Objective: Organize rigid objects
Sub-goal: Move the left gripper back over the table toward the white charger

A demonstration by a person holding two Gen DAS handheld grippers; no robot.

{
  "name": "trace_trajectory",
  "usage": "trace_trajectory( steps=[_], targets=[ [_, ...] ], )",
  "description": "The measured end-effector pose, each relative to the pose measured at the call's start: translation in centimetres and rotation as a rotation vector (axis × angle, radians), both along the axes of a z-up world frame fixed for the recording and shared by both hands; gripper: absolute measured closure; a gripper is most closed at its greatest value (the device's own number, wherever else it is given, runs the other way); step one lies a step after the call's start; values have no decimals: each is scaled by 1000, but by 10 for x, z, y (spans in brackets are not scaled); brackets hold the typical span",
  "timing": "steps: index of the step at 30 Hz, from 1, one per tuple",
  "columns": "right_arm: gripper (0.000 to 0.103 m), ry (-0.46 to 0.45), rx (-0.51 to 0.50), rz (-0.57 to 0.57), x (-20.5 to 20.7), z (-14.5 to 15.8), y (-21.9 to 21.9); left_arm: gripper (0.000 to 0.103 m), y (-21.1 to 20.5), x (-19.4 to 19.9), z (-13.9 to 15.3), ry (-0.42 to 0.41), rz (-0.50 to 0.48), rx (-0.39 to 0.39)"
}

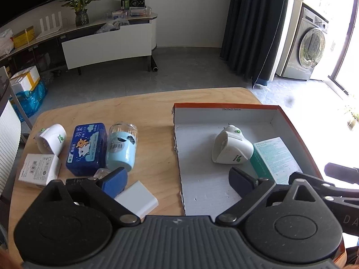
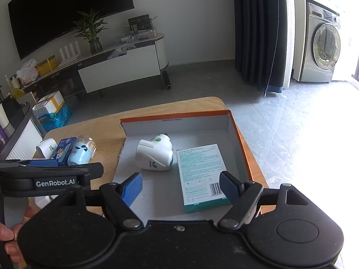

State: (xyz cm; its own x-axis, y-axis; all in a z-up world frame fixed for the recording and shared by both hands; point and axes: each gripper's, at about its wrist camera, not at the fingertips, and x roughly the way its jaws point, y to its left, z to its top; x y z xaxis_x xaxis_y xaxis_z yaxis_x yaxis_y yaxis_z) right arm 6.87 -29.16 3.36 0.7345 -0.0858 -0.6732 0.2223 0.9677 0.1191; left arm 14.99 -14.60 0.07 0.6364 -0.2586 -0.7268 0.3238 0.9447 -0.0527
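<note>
An orange-edged cardboard box point(image 1: 224, 107) point(image 2: 242, 139) lies open on the wooden table point(image 1: 145, 112). Inside it lie a white plug-in device point(image 1: 232, 146) point(image 2: 156, 154) and a teal bandage box point(image 1: 276, 159) point(image 2: 202, 174). Left of it on the table are a second white device point(image 1: 52, 140), a blue tin point(image 1: 87, 149), a light-blue cup point(image 1: 121, 149), a white carton point(image 1: 40, 172) and a white block point(image 1: 136, 198). My left gripper point(image 1: 177, 179) is open and empty above the box's left edge. My right gripper point(image 2: 181, 189) is open and empty over the box, above the bandage box's near end.
The left gripper's body point(image 2: 44, 179) shows at the left of the right wrist view. Beyond the table are a TV stand point(image 1: 107, 44), dark curtain point(image 1: 253, 29) and washing machine point(image 1: 309, 51). A white ribbed cabinet point(image 1: 9, 139) stands by the table's left side.
</note>
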Motion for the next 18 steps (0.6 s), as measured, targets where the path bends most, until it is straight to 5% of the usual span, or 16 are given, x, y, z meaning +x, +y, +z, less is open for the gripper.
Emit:
trace_trajectory(
  steps=[18],
  targets=[
    [12, 4, -10, 103, -6, 5, 53, 3, 50, -26, 3, -35, 68, -12]
  ],
)
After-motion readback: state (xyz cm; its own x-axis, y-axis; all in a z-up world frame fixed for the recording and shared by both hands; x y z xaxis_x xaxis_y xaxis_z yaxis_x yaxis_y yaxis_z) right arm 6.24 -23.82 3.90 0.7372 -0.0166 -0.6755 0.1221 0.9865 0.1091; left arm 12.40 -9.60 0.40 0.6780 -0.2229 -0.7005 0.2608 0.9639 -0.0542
